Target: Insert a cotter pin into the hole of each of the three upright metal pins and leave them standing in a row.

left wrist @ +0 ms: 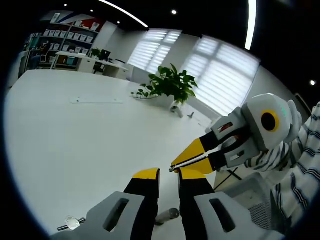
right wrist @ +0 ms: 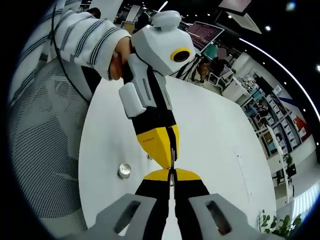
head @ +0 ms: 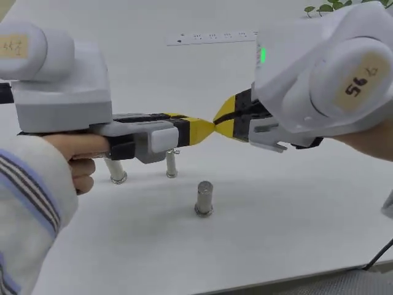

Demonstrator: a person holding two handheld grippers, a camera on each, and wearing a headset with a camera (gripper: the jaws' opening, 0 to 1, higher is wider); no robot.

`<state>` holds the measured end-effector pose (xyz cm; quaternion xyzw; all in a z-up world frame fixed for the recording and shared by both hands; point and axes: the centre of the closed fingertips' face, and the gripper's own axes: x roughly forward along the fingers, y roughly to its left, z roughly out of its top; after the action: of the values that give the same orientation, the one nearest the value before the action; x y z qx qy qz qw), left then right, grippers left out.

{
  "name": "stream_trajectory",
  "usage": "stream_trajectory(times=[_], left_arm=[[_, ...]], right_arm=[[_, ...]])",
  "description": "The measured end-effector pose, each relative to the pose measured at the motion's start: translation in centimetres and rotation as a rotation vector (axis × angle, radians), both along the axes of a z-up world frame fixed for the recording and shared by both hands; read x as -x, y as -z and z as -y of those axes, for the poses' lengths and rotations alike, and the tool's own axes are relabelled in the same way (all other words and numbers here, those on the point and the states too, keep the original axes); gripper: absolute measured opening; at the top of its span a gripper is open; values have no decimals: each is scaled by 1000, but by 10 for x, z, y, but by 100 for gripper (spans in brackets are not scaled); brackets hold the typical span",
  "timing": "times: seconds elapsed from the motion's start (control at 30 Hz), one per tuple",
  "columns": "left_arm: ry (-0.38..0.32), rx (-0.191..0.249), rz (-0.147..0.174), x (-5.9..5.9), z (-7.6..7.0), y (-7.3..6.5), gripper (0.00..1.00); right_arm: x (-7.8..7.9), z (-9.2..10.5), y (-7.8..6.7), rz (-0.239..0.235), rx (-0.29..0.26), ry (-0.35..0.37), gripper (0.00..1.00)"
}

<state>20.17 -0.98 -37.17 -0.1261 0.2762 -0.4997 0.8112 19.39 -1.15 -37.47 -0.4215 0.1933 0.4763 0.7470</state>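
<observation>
Claws meet tip to tip above the worktop (head: 276, 203). The right claw (right wrist: 171, 175) is pinched tight on the cotter pin (left wrist: 189, 162), a thin sliver of wire. The left claw (left wrist: 168, 174) stands slightly parted at the pin's free end, gripping nothing. Three metal pins (head: 204, 198) stand below. The wire is probably light, springy and slippery, so it is best held near its head, legs free.
</observation>
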Motion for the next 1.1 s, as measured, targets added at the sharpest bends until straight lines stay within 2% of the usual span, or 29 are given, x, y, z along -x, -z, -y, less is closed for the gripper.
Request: stream_trajectory(times=[0.1,0.23,0.37,0.43,0.63,0.7,0.73,0.77,0.8,0.83,0.97,1.1], left_arm=[[2,18,-21,2,1,-1,10],[1,13,-25,3,1,0,9],[7,31,-36,5,3,-2,7],[10,42,-56,7,5,-1,5],[17,40,-61,10,7,0,3],[17,48,-78,12,7,-1,3],[16,57,-97,13,7,-1,2],[16,63,-118,15,8,0,2],[10,78,-163,17,8,1,1],[12,79,-171,17,9,1,0],[22,70,-166,21,10,3,0],[10,71,-213,20,8,7,0]], right_arm=[[0,0,0,10,3,-3,0],[1,1,1,9,6,-9,0],[3,1,0,20,13,-23,0],[2,1,0,23,12,-23,0],[2,2,2,26,20,-30,0],[3,2,2,27,22,-32,0],[3,2,2,28,23,-33,0],[3,2,2,26,23,-35,0],[3,2,3,27,24,-37,0],[4,2,4,25,26,-42,0],[8,1,6,18,35,-53,0],[10,1,9,6,36,-55,0]])
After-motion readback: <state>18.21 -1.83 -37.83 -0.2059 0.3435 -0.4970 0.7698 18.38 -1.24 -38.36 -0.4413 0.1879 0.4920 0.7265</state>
